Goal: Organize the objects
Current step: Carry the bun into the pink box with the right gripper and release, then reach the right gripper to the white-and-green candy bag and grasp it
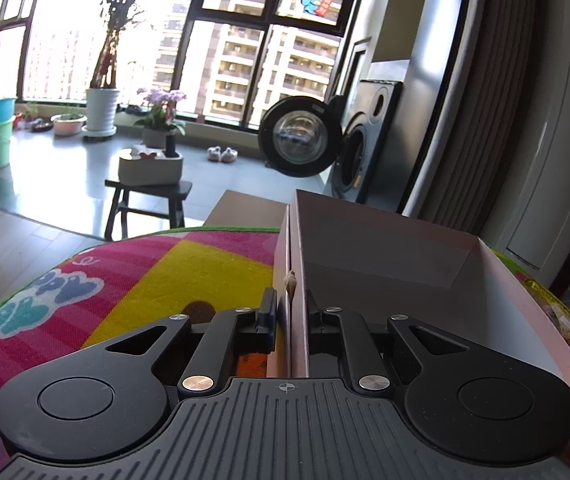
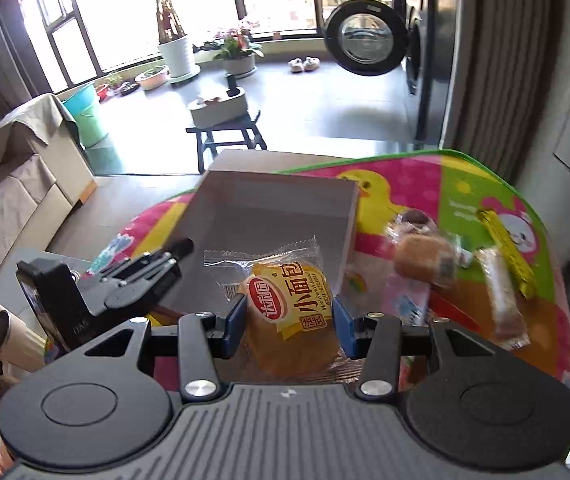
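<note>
While clamped on the left wall of the pink box (image 1: 385, 264), left tongs (image 1: 291, 312) pinch the thin cardboard from both sides, fingers nearly together. Box open-topped, resting on the colourful play mat (image 1: 157, 280) covering the desk. Right tongs (image 2: 289, 320) clamped on a wrapped bread roll (image 2: 289, 308), yellow-and-red label facing up, held above the near edge of the box (image 2: 269, 216) and tilted slightly. Left tongs also seen at the box's left wall (image 2: 153, 276). Right of the box on the mat (image 2: 465, 184): blurred wrapped snacks (image 2: 425, 256), a long wrapped bar (image 2: 503, 300) and a yellow strip (image 2: 511, 256), just beside one another.
</note>
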